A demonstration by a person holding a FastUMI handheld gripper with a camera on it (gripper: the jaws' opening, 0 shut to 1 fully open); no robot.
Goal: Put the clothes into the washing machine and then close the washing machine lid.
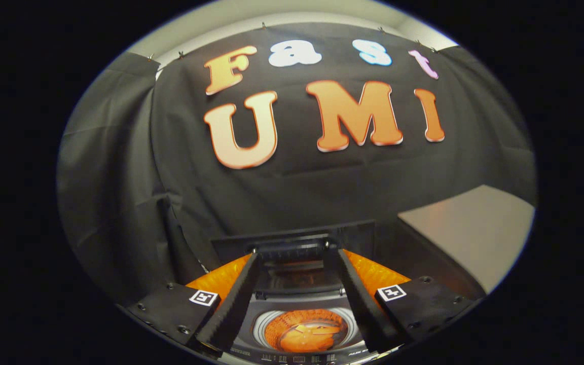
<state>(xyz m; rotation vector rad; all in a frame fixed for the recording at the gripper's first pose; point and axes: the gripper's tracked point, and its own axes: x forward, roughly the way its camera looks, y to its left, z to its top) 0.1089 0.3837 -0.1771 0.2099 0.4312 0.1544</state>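
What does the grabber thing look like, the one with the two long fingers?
The gripper has two long straight fingers with ridged, toothed inner faces. They narrow toward the tips. Each finger sits on a blocky mount fastened with round screws, and each mount carries a small square black-and-white marker.

Ahead of you hangs the black cloth wall [119, 167], creased at its side, and a pale counter [474, 228] sits off to the right.
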